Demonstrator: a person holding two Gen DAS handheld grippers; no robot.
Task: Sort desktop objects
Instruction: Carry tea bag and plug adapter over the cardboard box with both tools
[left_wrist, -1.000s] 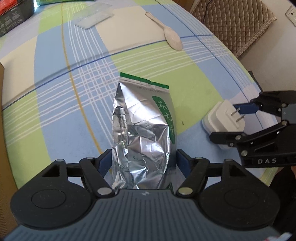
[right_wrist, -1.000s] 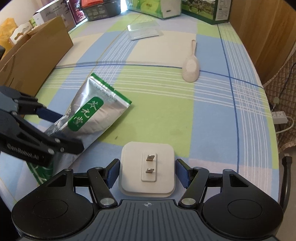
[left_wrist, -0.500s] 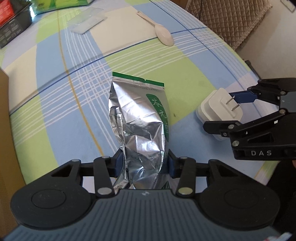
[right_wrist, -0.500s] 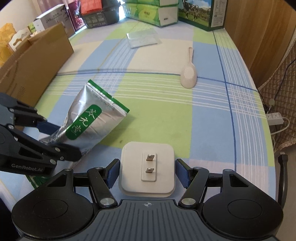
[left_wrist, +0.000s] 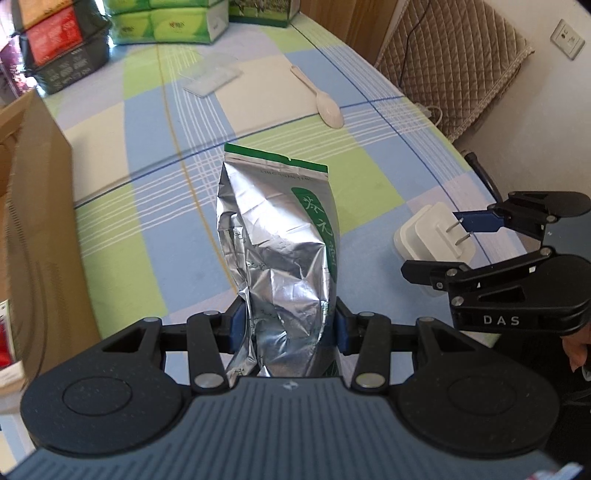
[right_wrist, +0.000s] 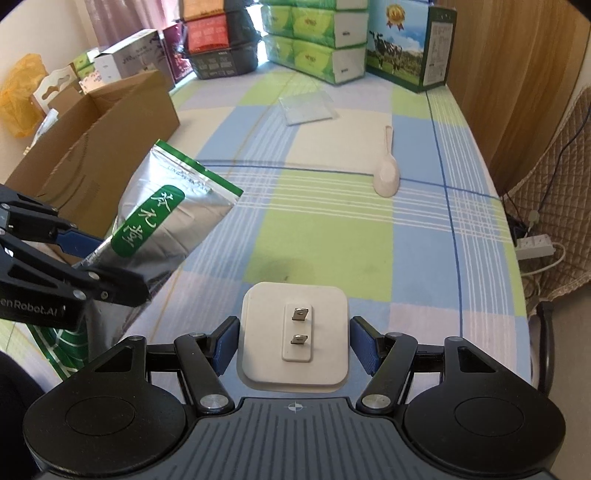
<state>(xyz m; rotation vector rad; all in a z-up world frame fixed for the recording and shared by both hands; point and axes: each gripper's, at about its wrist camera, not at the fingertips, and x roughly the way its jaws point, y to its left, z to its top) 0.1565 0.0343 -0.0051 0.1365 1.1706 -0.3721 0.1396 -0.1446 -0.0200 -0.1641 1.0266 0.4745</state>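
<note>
Foil tea pouch (left_wrist: 280, 236) stands centre frame in the left wrist view, its lower end clamped between the left gripper (left_wrist: 286, 326) pads; at right, the right gripper (left_wrist: 469, 240) brackets the white plug adapter (left_wrist: 428, 236). A cardboard box (left_wrist: 33, 229) occupies the left edge; a white spoon (left_wrist: 325, 103) lies upper centre. In the right wrist view, the adapter sits lower centre between blue pads (right_wrist: 226, 343) that flank it closely; contact cannot be confirmed. The pouch appears lifted off the checked tablecloth (right_wrist: 325, 236), tilted toward the box at upper left. Step in hand, by judgement: transfer. The next move calls for carrying the pouch over the box opening before release.
</note>
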